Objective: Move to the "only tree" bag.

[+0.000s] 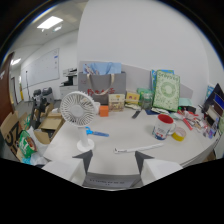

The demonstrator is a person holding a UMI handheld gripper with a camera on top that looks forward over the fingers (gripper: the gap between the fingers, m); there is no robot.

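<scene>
Grey and upright, the bag [104, 86] stands at the back of the surface [125, 132], well beyond our tongs [113, 159], which are apart and hold nothing. We judge the approach barely begun; next we must advance past the fan [80, 111] toward it.

My hand-held gripper [113, 159] hangs over the near edge of the white bench [125, 132], its 2 fingers [84, 159] spread apart with nothing between them. A white fan [80, 112] stands just ahead; the grey bag [107, 86] sits beyond it against the wall.
</scene>
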